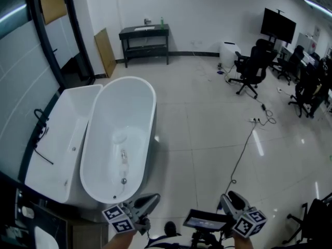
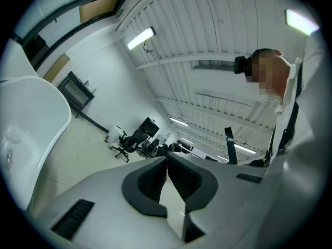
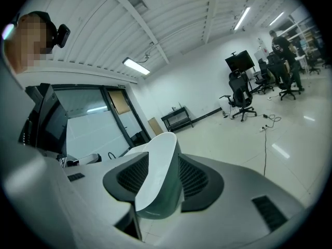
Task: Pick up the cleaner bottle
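Note:
I cannot make out a cleaner bottle for certain in any view. A small green item point(image 1: 161, 21) stands on the far black table point(image 1: 145, 34), too small to identify. My left gripper point(image 1: 147, 203) is low at the bottom of the head view, near the foot of the oval white bathtub point(image 1: 136, 95). Its pads meet at the tip point(image 2: 166, 158) with nothing between them. My right gripper point(image 1: 229, 199) hovers over bare floor, open point(image 3: 163, 154), and the bathtub rim point(image 3: 158, 165) shows through its gap.
A rectangular white tub point(image 1: 57, 149) lies left of the oval one against a glass wall. A cardboard panel point(image 1: 106, 51) leans by the table. Office chairs point(image 1: 253, 66) and a screen point(image 1: 278, 25) stand at the right. A cable point(image 1: 244, 149) crosses the tiled floor.

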Demonstrator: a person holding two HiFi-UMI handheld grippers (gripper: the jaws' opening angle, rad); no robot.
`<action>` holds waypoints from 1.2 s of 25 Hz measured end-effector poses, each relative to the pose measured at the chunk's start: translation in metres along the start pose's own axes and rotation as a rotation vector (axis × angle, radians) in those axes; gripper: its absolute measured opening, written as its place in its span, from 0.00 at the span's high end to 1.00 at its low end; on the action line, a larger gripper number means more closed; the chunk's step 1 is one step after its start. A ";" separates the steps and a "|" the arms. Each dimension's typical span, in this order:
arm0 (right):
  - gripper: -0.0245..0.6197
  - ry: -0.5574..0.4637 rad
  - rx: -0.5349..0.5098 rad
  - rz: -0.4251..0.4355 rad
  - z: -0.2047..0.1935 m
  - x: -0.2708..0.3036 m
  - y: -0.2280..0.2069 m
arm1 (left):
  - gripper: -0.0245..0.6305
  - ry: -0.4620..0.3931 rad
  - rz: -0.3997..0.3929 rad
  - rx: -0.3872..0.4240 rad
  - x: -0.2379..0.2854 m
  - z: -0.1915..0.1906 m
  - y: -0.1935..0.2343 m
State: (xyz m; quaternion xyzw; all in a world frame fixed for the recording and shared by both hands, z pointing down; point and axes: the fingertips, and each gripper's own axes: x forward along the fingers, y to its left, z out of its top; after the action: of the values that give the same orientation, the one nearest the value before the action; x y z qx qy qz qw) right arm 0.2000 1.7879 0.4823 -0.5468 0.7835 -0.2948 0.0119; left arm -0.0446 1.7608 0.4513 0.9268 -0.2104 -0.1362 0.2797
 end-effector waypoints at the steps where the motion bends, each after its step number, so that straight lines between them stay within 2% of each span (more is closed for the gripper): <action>1: 0.68 0.000 -0.006 -0.008 0.001 0.002 0.001 | 0.96 -0.002 0.003 0.000 -0.002 0.001 0.002; 5: 0.68 0.002 -0.021 -0.044 0.011 0.007 -0.002 | 0.96 -0.010 0.012 -0.001 -0.003 0.008 0.007; 13: 0.68 -0.031 -0.032 -0.026 0.039 0.029 -0.039 | 0.96 -0.022 0.054 0.031 0.025 0.021 0.018; 18: 0.68 -0.021 -0.046 -0.008 0.066 0.042 -0.073 | 0.96 -0.034 0.100 0.036 0.059 0.024 0.023; 24: 0.68 -0.018 -0.124 0.005 0.110 0.057 -0.110 | 0.96 -0.055 0.162 0.068 0.108 0.035 0.029; 30: 0.68 -0.026 -0.184 0.043 0.150 0.069 -0.128 | 0.96 -0.080 0.201 0.111 0.149 0.052 0.023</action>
State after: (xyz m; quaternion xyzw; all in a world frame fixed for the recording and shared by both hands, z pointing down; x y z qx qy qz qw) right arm 0.3320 1.6316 0.4402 -0.5325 0.8187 -0.2140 -0.0219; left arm 0.0590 1.6505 0.4029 0.9089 -0.3204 -0.1326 0.2318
